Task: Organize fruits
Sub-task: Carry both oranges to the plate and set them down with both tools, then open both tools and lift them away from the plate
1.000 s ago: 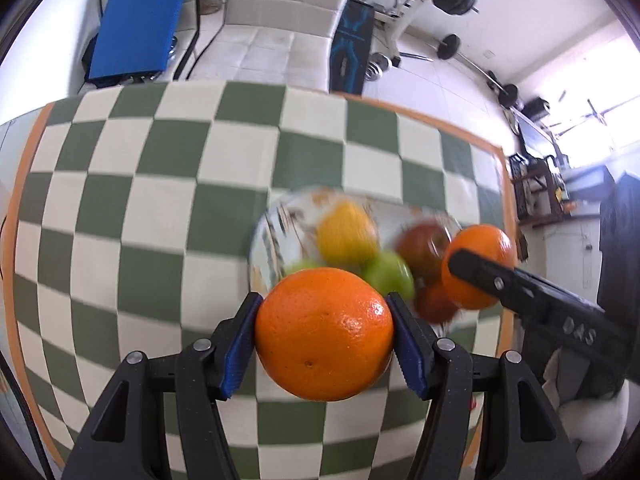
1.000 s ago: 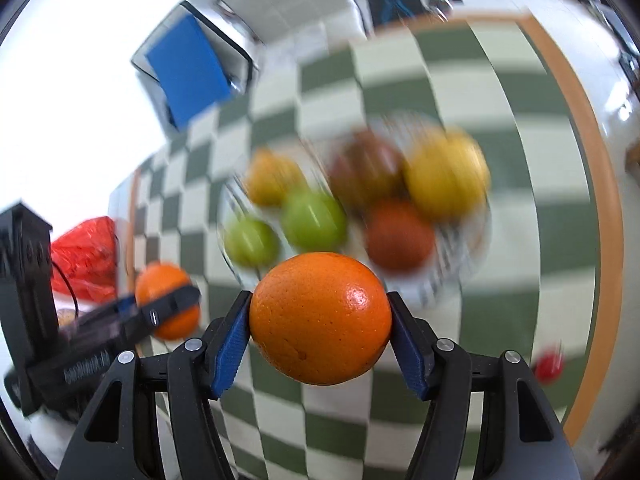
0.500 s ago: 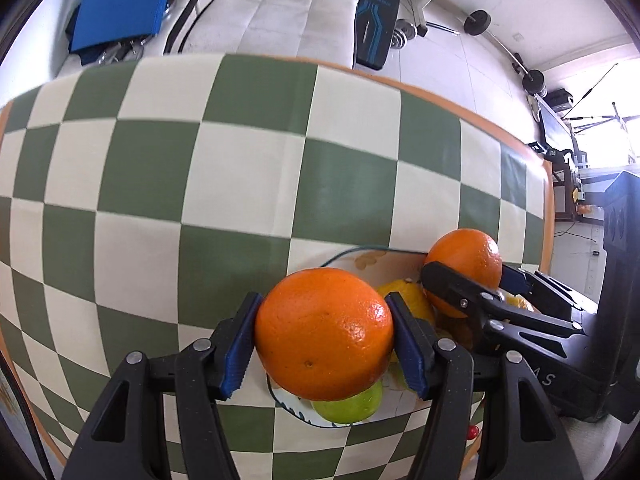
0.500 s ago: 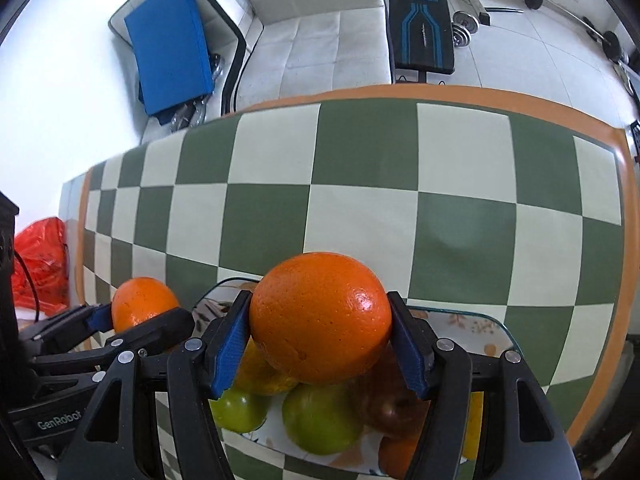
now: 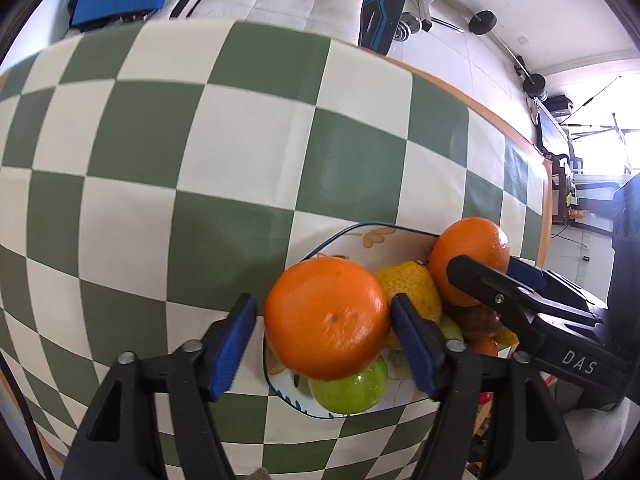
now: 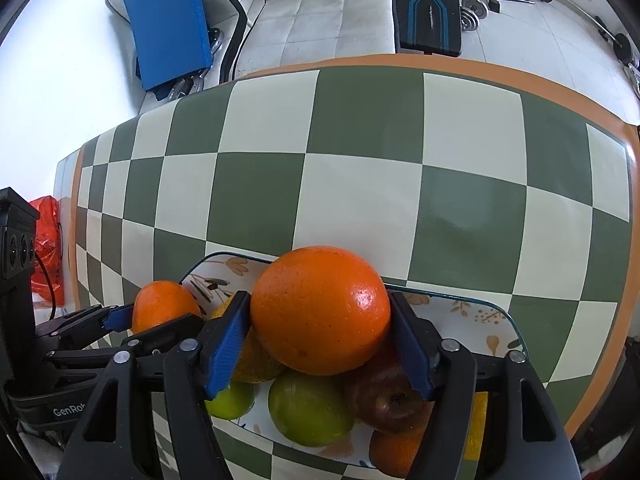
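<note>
Both grippers hang over the plate (image 6: 496,314), jaws opening: the left gripper (image 5: 324,346) frees its orange (image 5: 326,318) above the green apple (image 5: 350,390); the right gripper (image 6: 320,340) frees its orange (image 6: 320,310) onto the pile; either could roll off the plate

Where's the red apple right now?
In the right wrist view, the red apple lies low and right of centre on the plate, under the right gripper's orange, beside a green fruit.
</note>
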Available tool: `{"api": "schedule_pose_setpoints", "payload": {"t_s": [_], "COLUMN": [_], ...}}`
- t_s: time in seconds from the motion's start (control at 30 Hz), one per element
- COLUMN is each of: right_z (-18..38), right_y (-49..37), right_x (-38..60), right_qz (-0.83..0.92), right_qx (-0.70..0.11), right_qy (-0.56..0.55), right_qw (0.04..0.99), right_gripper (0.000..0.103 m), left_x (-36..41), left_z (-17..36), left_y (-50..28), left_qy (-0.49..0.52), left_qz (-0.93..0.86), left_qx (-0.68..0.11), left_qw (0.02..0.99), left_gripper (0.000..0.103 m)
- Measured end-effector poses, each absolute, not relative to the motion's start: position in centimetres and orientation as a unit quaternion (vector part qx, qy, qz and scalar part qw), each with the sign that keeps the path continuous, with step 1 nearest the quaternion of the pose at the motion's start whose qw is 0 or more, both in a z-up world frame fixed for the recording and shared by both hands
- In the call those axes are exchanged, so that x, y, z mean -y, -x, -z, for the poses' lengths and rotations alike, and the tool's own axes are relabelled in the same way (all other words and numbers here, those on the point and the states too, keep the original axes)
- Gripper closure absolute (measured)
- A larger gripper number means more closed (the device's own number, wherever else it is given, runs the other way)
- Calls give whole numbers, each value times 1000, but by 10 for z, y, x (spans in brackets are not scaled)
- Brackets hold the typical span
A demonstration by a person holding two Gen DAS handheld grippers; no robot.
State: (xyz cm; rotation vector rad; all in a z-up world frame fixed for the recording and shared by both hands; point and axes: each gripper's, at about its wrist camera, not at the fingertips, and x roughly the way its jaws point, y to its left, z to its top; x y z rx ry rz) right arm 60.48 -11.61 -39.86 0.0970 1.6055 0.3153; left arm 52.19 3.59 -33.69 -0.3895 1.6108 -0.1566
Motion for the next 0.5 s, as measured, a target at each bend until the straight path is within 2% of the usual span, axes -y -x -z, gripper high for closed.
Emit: {"api": "schedule_pose_setpoints", "payload": {"t_s": [0.07,0.13,0.17,0.27,0.5], "right_z": [396,392,389,372,329], "right_y": [-604,-603,-602,-594,-550], "right_x": [119,125,127,136,157], "right_qz": [-137,-133,-131,-119,-67], "right_qx": [-716,-715,-713,-701,-651], "right_qy": [-50,-57,-57,-52,10], "right_qw": [682,684,686,701,756], "right_gripper": [23,23,22,10,6], "left_x": [-35,-33,-32,-30,-22], "left_z": [328,318,314,300,270], "left_y": [-522,-520,-519,-511,-472], "left_qy": [163,147,138,104,56], "left_qz": [66,62,59,30,-9], "left_qx": [-707,-698,-695,-684,-647], "left_qw": [685,698,703,721,761], "left_gripper": [25,13,13,13,12]}}
